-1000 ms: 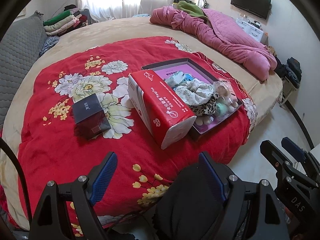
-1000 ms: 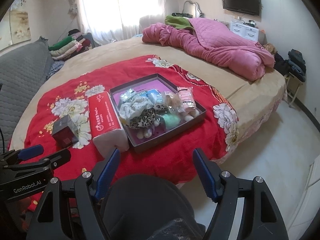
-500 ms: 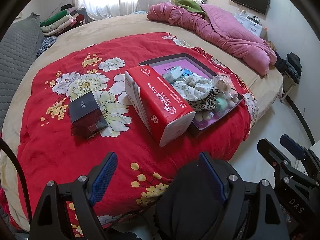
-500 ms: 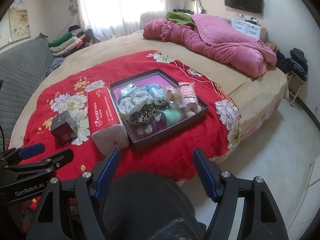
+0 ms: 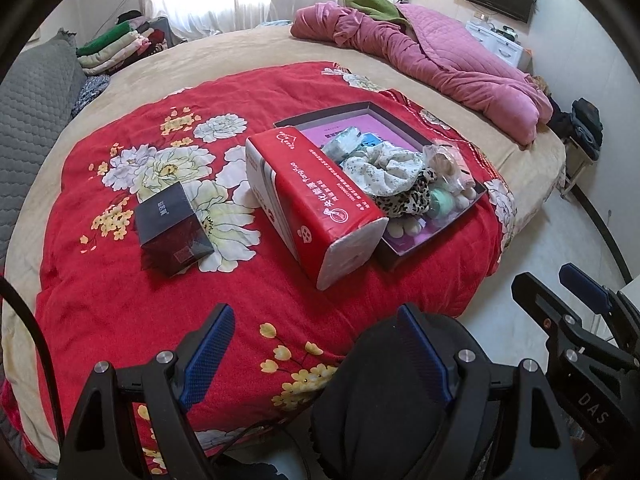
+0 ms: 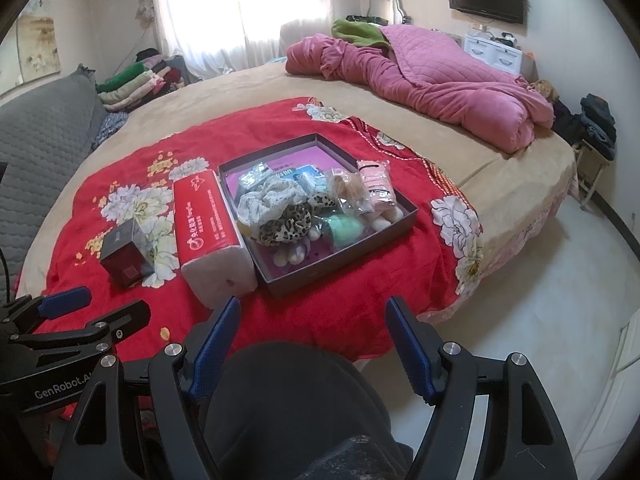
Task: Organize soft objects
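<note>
A dark shallow tray [image 5: 324, 113] [image 6: 344, 260] lies on the red flowered blanket. It holds a white floral scrunchie [image 5: 384, 168] [image 6: 268, 198], a leopard scrunchie [image 5: 408, 200] [image 6: 286, 226], a green puff [image 5: 442, 202] [image 6: 346, 230], pale puffs and small packets. A red tissue pack [image 5: 316, 196] [image 6: 204, 216] lies against the tray's left side. Further left stands a small dark box [image 5: 170, 224] [image 6: 124, 252]. My left gripper [image 5: 316, 344] is open and empty over the blanket's near edge. My right gripper [image 6: 312, 332] is open and empty too, short of the tray.
A person's dark-clothed leg [image 5: 400, 400] [image 6: 288, 400] fills the space under both grippers. A pink quilt [image 6: 432, 80] lies bunched at the bed's far right. Folded clothes [image 6: 132, 84] are stacked at the far left beside a grey cushion [image 6: 40, 140]. Bare floor [image 6: 540, 280] is to the right.
</note>
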A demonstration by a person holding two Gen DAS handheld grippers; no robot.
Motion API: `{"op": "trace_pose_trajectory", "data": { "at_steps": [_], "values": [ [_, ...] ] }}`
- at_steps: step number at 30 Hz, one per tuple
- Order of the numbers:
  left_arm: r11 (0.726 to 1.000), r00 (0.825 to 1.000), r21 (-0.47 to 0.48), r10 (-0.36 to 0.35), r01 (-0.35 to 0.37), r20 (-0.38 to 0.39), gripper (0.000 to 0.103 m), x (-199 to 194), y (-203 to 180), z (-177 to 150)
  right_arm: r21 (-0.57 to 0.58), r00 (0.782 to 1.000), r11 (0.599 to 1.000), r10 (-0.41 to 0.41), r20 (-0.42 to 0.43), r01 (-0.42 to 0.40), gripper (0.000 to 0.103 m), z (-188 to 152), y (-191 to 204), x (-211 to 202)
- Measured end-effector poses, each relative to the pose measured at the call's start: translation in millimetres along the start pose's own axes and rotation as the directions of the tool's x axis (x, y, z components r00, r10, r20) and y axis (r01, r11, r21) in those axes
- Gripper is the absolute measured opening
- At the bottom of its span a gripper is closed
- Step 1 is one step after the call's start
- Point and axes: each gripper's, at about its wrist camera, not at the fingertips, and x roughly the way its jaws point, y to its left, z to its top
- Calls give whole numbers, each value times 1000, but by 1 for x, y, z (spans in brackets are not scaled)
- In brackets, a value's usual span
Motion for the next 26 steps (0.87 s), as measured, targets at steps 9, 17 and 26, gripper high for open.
{"op": "trace_pose_trajectory", "data": {
  "at_steps": [9,17,26],
  "values": [
    [1000,1000,4,1,-1,0,82,0,-1,0,0,1000,1000,-2,-2,2,76,0,0,0],
    [1000,1000,8,9,-9,-5,82,2,0,0,-4,1000,1000,-4,3,4,76,-1,1,0],
    [1000,1000,15,18,-18,-15,82,5,-2,-1,-5,1000,1000,-5,2,5,76,0,1,0]
  ]
}}
